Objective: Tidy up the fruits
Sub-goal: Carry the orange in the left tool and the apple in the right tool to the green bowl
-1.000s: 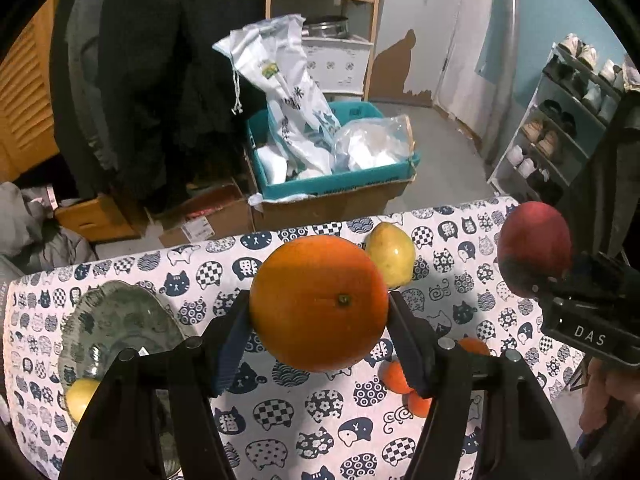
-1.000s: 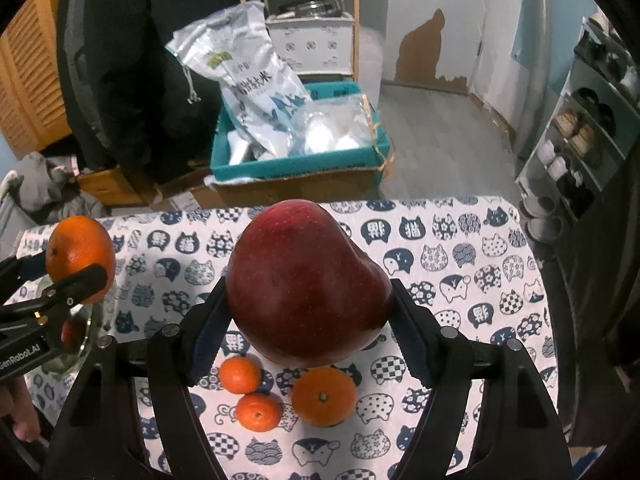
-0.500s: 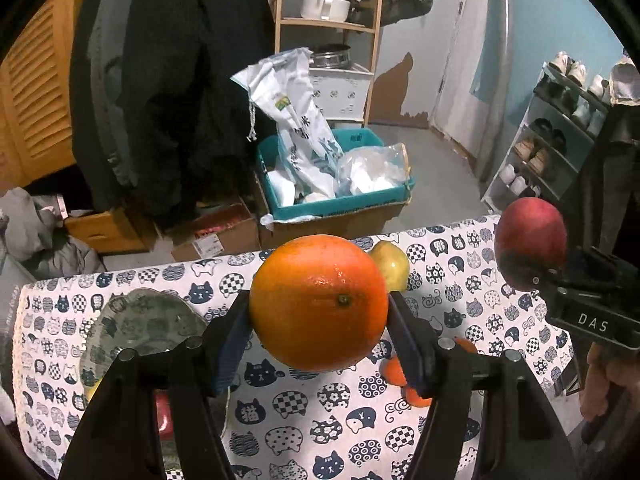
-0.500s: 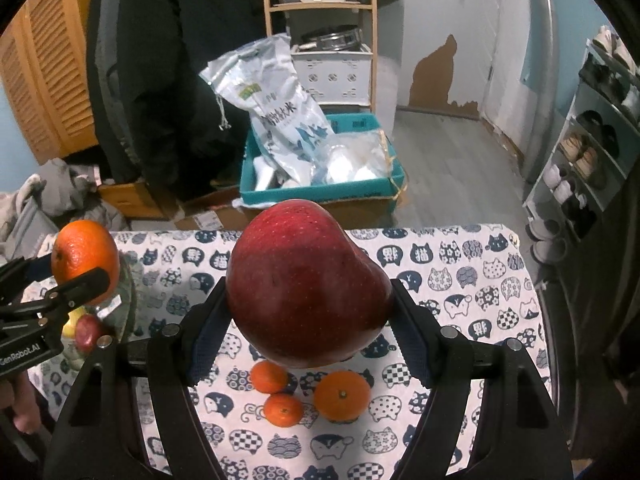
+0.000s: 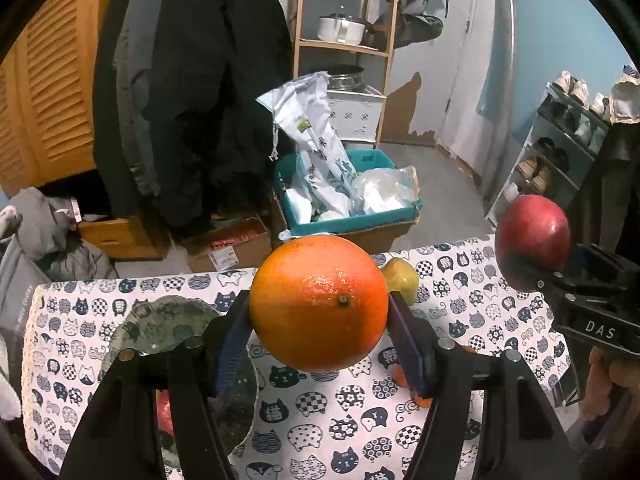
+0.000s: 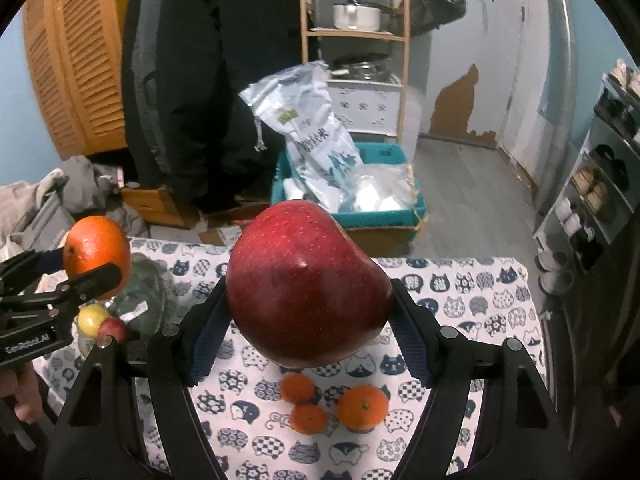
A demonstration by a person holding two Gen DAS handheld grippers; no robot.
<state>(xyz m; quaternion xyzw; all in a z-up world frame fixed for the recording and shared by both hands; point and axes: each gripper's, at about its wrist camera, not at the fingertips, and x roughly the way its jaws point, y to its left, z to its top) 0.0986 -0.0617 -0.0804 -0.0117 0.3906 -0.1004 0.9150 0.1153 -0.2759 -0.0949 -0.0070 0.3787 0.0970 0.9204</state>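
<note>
My left gripper point(image 5: 320, 320) is shut on a large orange point(image 5: 319, 303) and holds it high above the cat-print tablecloth point(image 5: 320, 428). My right gripper point(image 6: 310, 312) is shut on a big red apple point(image 6: 308, 286), also held high. A glass bowl point(image 5: 168, 320) sits at the table's left; in the right wrist view it point(image 6: 150, 284) holds a yellow fruit point(image 6: 91, 319) and a small red fruit point(image 6: 112, 328). A yellow-green pear point(image 5: 402, 278) lies at the far edge. Three small oranges point(image 6: 362, 406) lie near the front. The left gripper with the orange point(image 6: 97, 256) shows above the bowl in the right wrist view.
Beyond the table's far edge stand a teal crate point(image 5: 348, 222) with bags, cardboard boxes point(image 5: 228, 246), hanging dark coats point(image 5: 192, 92) and a wooden shelf point(image 5: 344, 46). A shoe rack point(image 5: 560, 152) stands at the right.
Both grippers have risen and tilted up with their fruit; the table looks lower and farther. The fruit in the bowl has slid under the left gripper's fingers in its view.
</note>
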